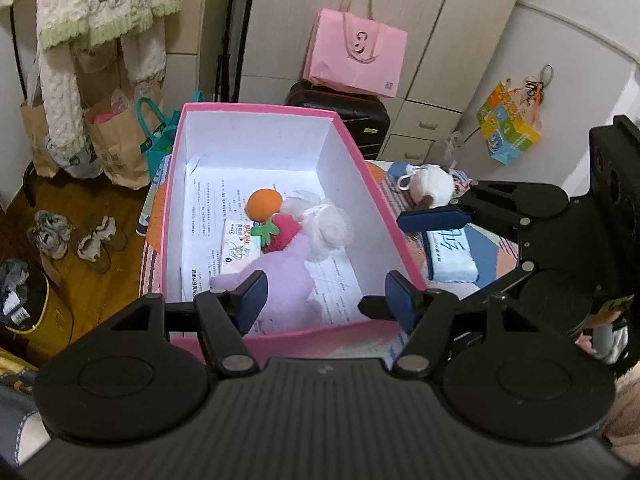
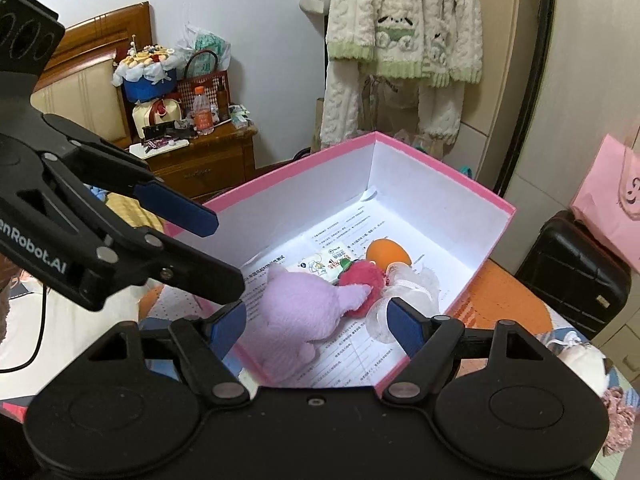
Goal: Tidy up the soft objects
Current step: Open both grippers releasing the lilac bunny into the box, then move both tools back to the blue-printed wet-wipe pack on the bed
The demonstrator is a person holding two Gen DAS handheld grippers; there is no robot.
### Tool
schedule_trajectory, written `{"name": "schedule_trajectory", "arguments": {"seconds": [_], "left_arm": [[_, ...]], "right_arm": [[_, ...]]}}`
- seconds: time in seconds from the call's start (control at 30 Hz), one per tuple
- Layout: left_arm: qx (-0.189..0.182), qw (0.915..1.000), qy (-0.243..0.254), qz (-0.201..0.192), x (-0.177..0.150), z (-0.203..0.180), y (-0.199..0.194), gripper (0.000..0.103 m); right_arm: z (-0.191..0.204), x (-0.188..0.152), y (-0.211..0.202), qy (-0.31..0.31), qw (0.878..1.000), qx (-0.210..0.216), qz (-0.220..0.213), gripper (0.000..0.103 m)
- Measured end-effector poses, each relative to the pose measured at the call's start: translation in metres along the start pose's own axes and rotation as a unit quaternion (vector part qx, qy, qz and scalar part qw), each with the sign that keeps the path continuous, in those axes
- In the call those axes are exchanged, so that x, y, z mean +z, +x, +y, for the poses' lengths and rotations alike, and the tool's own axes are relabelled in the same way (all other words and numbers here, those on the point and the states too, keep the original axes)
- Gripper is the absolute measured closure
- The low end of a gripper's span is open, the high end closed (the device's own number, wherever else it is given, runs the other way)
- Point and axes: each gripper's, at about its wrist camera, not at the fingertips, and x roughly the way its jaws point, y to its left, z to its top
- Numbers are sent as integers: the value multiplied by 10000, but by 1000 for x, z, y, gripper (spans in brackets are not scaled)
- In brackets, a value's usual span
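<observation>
A pink box (image 1: 400,236) with white inner walls stands open on the bench (image 1: 500,256), and the soft objects lie grouped on printed sheets on its floor. A lilac plush (image 1: 280,276) lies nearest the front wall; a red strawberry plush (image 1: 284,232) with a green leaf rests against it, an orange ball (image 1: 263,204) sits just behind, and a fluffy white plush (image 1: 328,220) touches the strawberry on the far side. A small printed packet (image 1: 236,250) lies partly under the lilac plush.

The left gripper (image 1: 326,300) hovers over the box's near edge, its blue-padded fingers (image 1: 252,300) spread wide with nothing between them. The right gripper (image 2: 316,322) hangs over the same end, fingers (image 2: 404,326) equally wide and empty.

Only the left wrist view shows what is still outside the box: a white round plush (image 1: 432,188) on the bench just beyond the right wall, and a blue-and-white tissue pack (image 1: 452,256) nearer. It also shows a pink paper bag (image 1: 356,56) on a black suitcase (image 1: 360,116) and shoes (image 1: 72,236) on the floor. The right wrist view alone shows a wooden nightstand (image 2: 200,160) crowded with bottles, and gives a fuller look at the cream knit sweater (image 2: 400,40) hanging behind the box.
</observation>
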Motion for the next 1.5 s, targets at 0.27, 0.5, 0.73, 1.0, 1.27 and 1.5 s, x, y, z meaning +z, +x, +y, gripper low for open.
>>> {"name": "schedule_trajectory", "arguments": {"seconds": [0.27,0.5,0.73,1.0,1.27,1.5], "left_arm": [[57,9997,223,-111,-16,-24,-24,31],[66,9992,375,-141,-29,-45,-44,28],[-27,9968,705,-380,-46,-75,-55,15],[-282,9936,1055,-279,-46,-109,-41,10],[-572,9905,1248,-54,-32,-138,-1,7],[-793,9867,1419,65,-20,-165,44,7]], "right_arm": [[16,-12,-36,-156,9996,-97,-229,21],[31,-26,-71,-349,9982,-292,-392,21],[34,-50,-108,-377,9964,-494,-575,21],[26,-91,-135,-272,9950,-664,-696,21],[-17,-132,-144,193,9929,-814,-849,18],[-53,-158,-121,244,9901,-992,-958,18]]}}
